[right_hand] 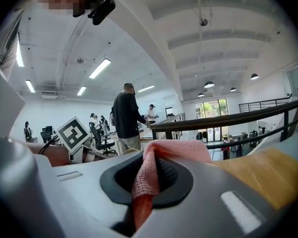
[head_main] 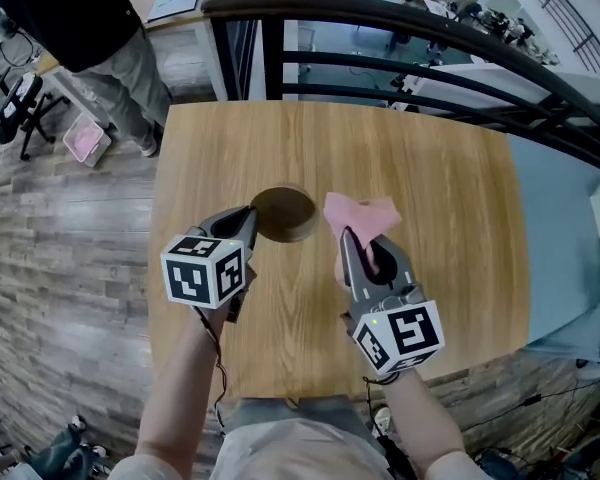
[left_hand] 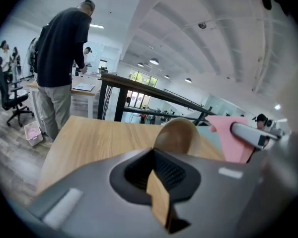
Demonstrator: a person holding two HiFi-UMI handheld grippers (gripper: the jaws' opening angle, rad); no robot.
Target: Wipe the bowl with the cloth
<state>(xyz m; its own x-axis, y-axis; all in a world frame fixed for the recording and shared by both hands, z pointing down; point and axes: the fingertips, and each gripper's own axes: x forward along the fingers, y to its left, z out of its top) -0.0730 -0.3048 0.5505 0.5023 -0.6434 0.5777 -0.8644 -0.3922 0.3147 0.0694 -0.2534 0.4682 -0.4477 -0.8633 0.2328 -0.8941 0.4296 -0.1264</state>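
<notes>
Bowl, brown, round and wooden (head_main: 283, 213), sits near the middle of the light wooden table (head_main: 430, 168), its opening facing up. The left gripper (head_main: 250, 220) is clenched on the bowl's near-left rim; only the left gripper view shows the wooden wall pinched between its jaws. Just right of the bowl is the pink woven cloth (head_main: 362, 214), grasped by the right gripper (head_main: 368, 248), which likely must swing left into the opening.

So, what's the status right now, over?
Left gripper shut on bowl rim. Right gripper shut on pink cloth, beside the bowl, not yet inside. Nothing in the way.
</notes>
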